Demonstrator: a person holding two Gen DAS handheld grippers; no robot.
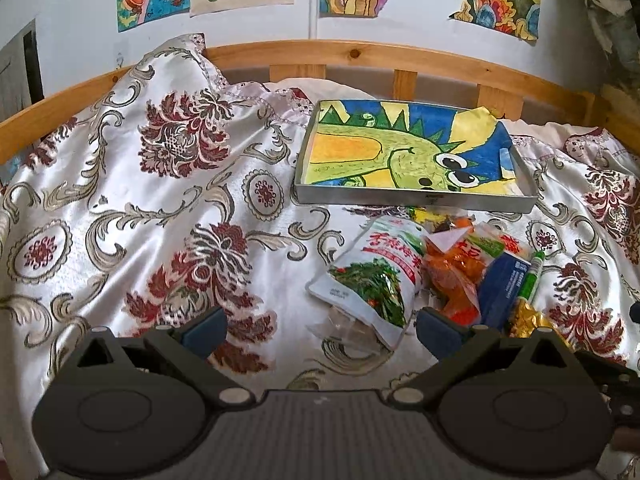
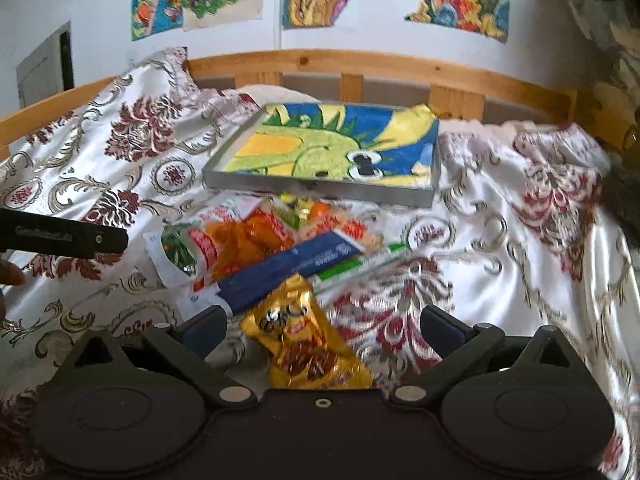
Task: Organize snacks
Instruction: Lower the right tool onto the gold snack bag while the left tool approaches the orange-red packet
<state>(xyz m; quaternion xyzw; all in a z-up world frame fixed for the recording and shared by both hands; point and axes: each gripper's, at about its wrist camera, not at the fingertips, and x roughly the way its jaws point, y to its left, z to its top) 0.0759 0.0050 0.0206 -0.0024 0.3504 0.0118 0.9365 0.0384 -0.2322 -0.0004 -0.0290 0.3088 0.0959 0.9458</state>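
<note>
Right wrist view: the gold snack bag (image 2: 308, 344) lies on the bed's satin cover (image 2: 520, 248) between the spread, empty fingers of the right claw (image 2: 322, 326), at the near end of the snack pile (image 2: 264, 240); it looks light, crinkly and slippery, best pinched across its middle. The left claw (image 1: 322, 326) is likewise released, just short of the green-and-white pouch (image 1: 372, 276). The shallow metal tray (image 2: 320, 192) just beyond the pile is empty, with open cover on both sides.

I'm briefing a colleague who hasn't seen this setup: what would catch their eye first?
Probably the metal tray lined with a bright dinosaur drawing, lying on the floral satin bedspread near the wooden headboard. Just in front of it lies a heap of snack packets, with a gold packet between the open right gripper.
</note>
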